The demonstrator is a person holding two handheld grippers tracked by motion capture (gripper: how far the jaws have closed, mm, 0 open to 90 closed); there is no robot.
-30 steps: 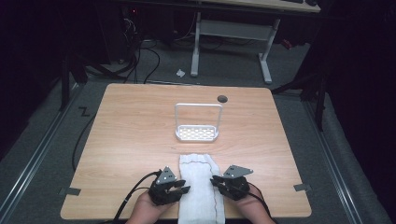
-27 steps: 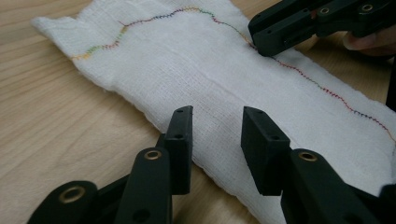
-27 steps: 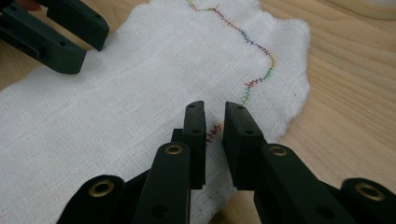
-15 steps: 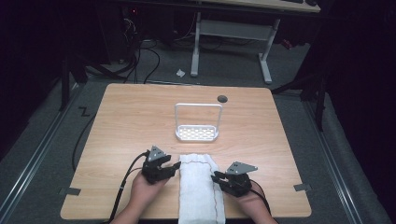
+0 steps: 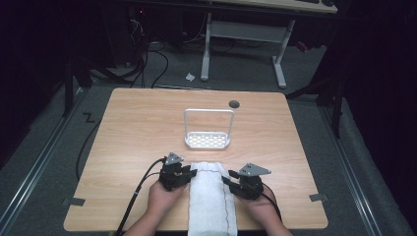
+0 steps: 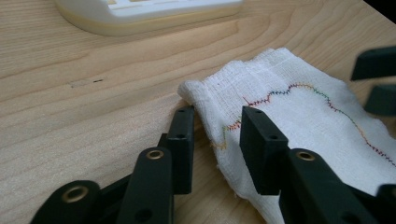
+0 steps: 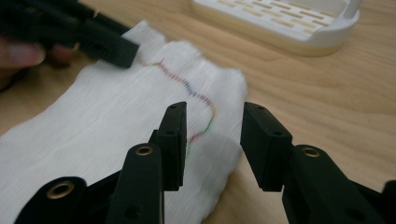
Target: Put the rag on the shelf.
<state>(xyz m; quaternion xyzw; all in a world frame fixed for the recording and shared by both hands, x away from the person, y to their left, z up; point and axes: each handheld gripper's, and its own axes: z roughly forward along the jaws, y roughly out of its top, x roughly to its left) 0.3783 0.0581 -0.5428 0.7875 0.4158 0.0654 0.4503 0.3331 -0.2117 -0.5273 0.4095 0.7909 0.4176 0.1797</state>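
- Since a second ago the left gripper [image 5: 193,173] has moved up the white cloth [image 5: 212,196] toward 12 o'clock, to its far left corner; its jaws have just been closing, still apart, the cloth's edge between them.
- The right gripper [image 5: 227,180] sits at the cloth's 3 o'clock edge, jaws just opening, gripping nothing.
- The cloth lies flat on the surface [image 5: 137,128], at 6 o'clock from the white rack [image 5: 208,141].
- Likely next: pinching both far corners.

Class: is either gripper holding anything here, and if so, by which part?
Nothing is held. Both the left gripper and right gripper stand open astride the cloth's side edges.
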